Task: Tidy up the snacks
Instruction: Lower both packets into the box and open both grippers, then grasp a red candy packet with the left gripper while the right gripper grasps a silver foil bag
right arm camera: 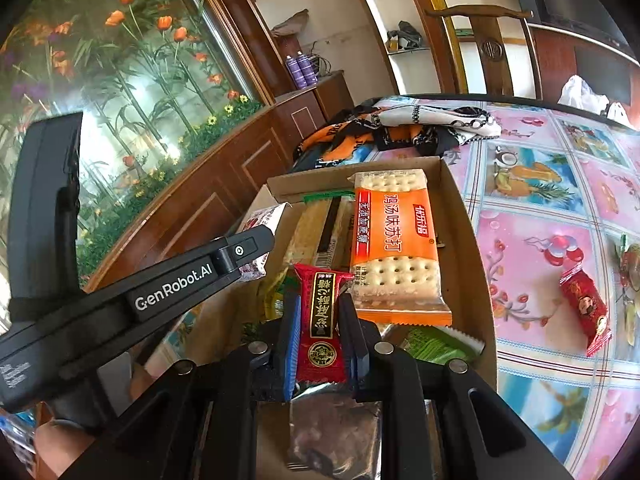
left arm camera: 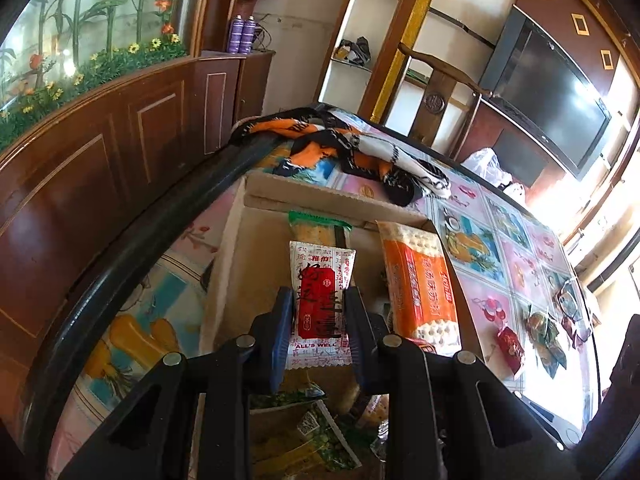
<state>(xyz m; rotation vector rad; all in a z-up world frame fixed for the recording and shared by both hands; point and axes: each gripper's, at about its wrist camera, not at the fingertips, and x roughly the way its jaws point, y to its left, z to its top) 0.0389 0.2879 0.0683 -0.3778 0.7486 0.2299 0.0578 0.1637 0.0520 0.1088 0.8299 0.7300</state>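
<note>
Holding one snack each, both tongs hang over the cardboard box (right arm camera: 468, 240). The left tongs (left arm camera: 318, 312) pinch a white and red packet (left arm camera: 320, 300) by its sides, and the right tongs (right arm camera: 319, 332) pinch a dark red packet (right arm camera: 320, 320), probably so each can drop flat. An orange cracker pack (right arm camera: 394, 240) fills the box's right half in the right wrist view; open room remains at centre left. More snacks (right arm camera: 584, 304) wait on the bench (right arm camera: 540, 184), at the right edge.

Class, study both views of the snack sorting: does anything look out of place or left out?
Yes. A red snack packet and a few green-wrapped ones lie loose on the tablecloth, outside the cardboard box holding the other snacks. A crumpled scarf sprawls beyond the box.
</note>
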